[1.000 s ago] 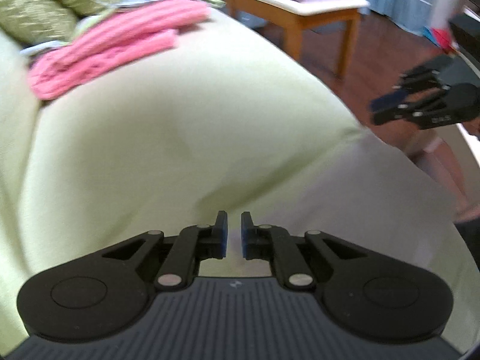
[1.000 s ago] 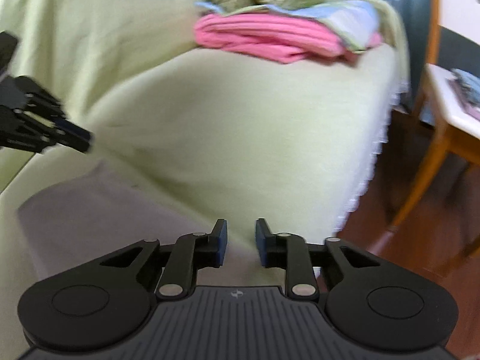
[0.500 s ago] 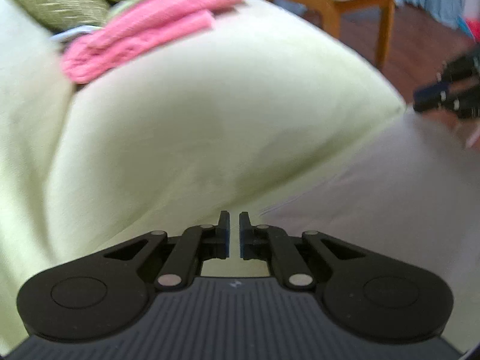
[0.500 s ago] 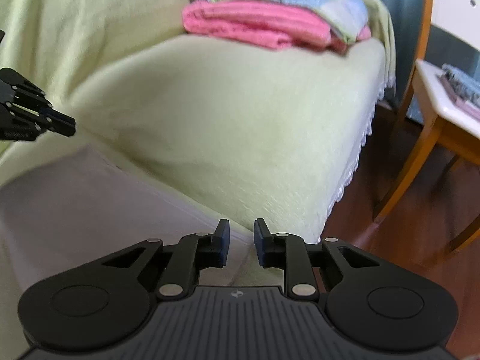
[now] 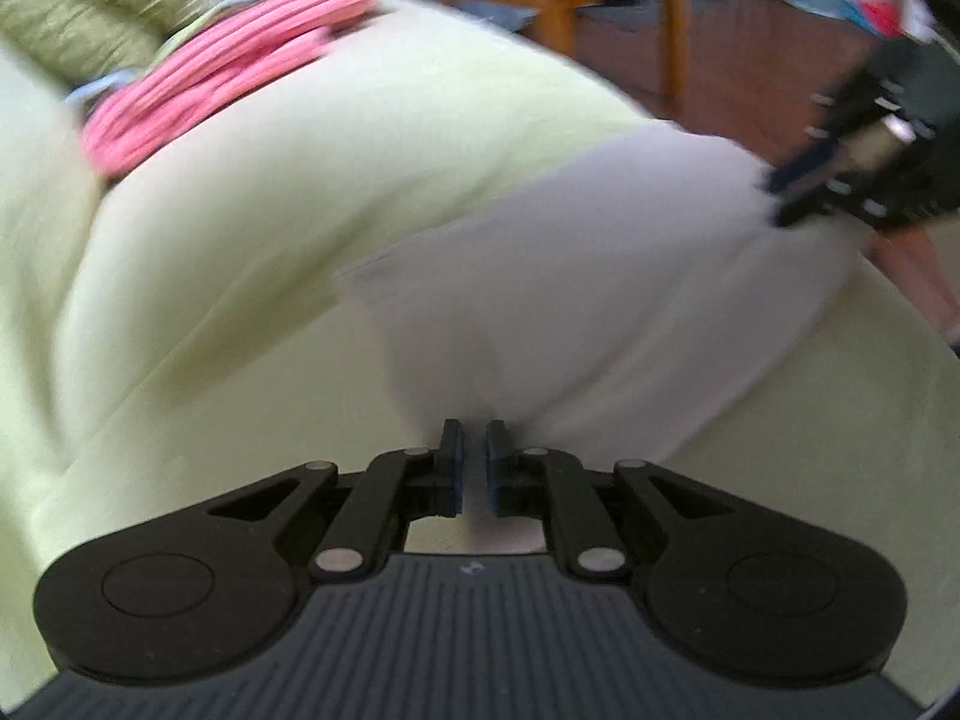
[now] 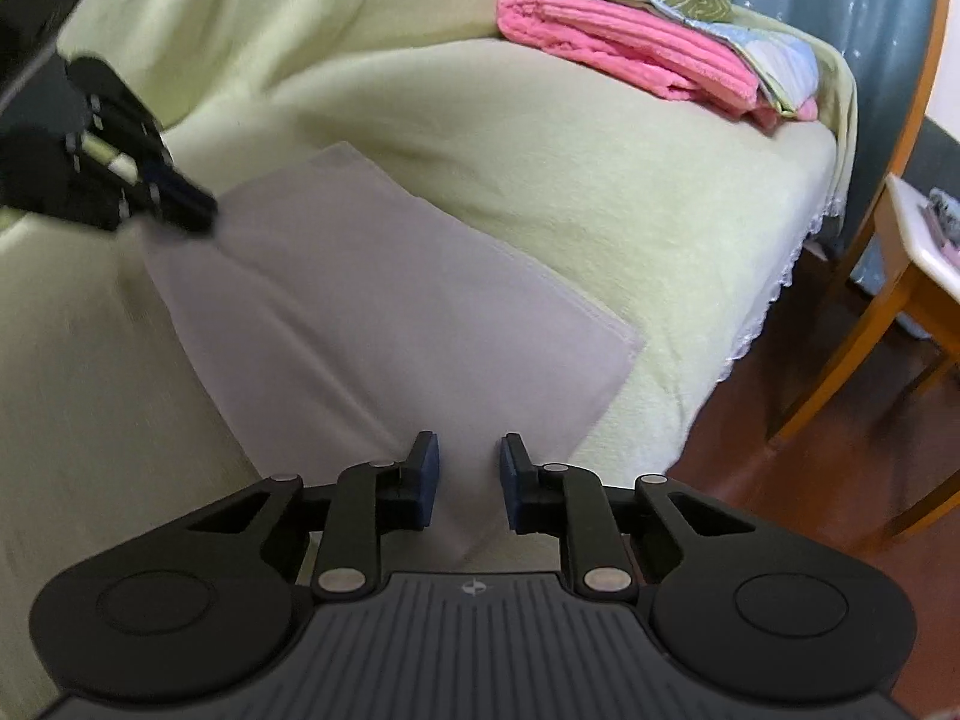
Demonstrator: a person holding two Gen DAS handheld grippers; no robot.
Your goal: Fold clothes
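Grey cloth [image 6: 384,324] on sofa [image 6: 540,180]: thin, limp, light; grip corners. Left gripper [image 5: 473,468] nearly closed on edge; right gripper [image 6: 469,480] open, empty.

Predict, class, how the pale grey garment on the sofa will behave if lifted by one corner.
The pale grey garment lies flat, following the sofa cover's curve, so it probably droops limply. It looks thin, so likely light. The left gripper seems pinched on its edge, where small puckers suggest it bunches easily.
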